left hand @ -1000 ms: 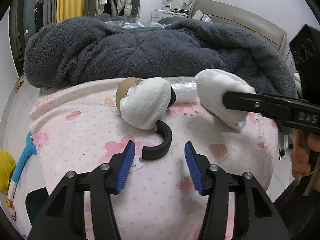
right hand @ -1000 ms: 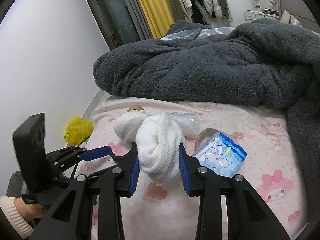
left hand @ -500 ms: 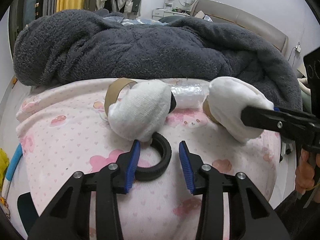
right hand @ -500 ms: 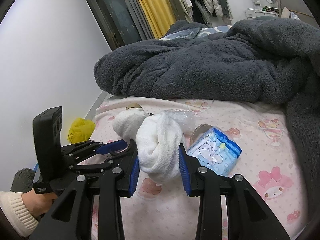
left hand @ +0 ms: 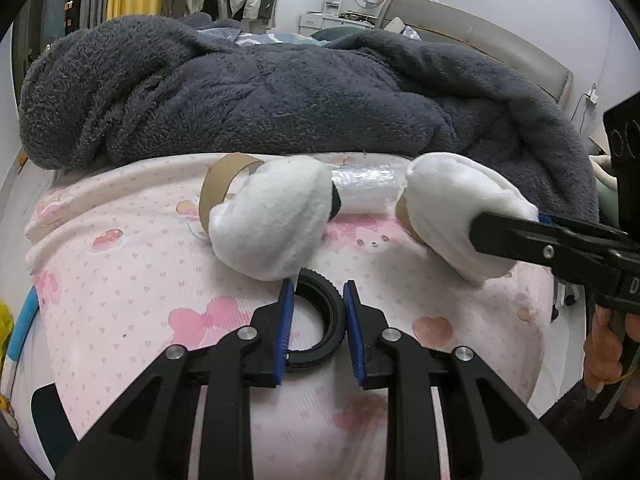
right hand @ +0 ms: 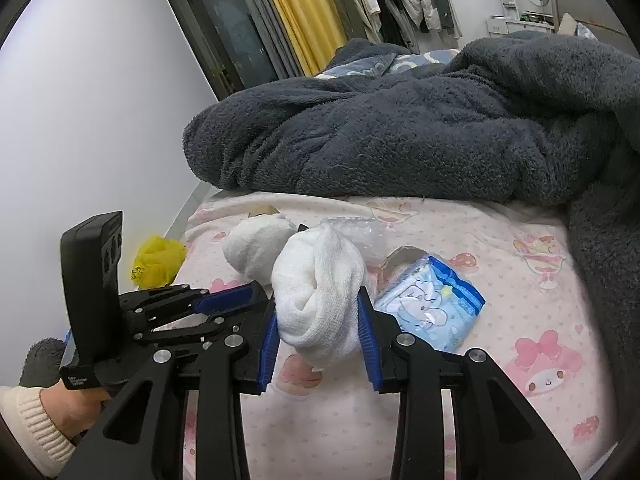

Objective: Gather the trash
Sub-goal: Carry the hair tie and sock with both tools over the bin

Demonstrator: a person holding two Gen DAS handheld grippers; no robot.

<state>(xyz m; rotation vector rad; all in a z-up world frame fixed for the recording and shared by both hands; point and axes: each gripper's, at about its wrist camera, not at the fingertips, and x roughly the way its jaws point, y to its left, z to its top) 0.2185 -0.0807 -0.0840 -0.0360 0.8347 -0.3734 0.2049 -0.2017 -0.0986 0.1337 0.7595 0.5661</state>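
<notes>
I see my left gripper (left hand: 316, 300) closed on the black ring (left hand: 320, 320), which lies on the pink bedsheet (left hand: 120, 280) just below one white sock bundle (left hand: 276, 216). My right gripper (right hand: 318, 320) clamps the other white sock bundle (right hand: 320, 292). A blue tissue pack (right hand: 432, 304) lies beside it, apparently resting on the sheet.

Black ring (left hand: 320, 322): far arc hidden behind a white sock (left hand: 276, 220) | brown cardboard loop (left hand: 218, 186): right side behind that sock | blue packet (right hand: 430, 306): left end behind the gripped white sock (right hand: 320, 296) | yellow bag (left hand: 5, 326): cut off at frame edge
</notes>
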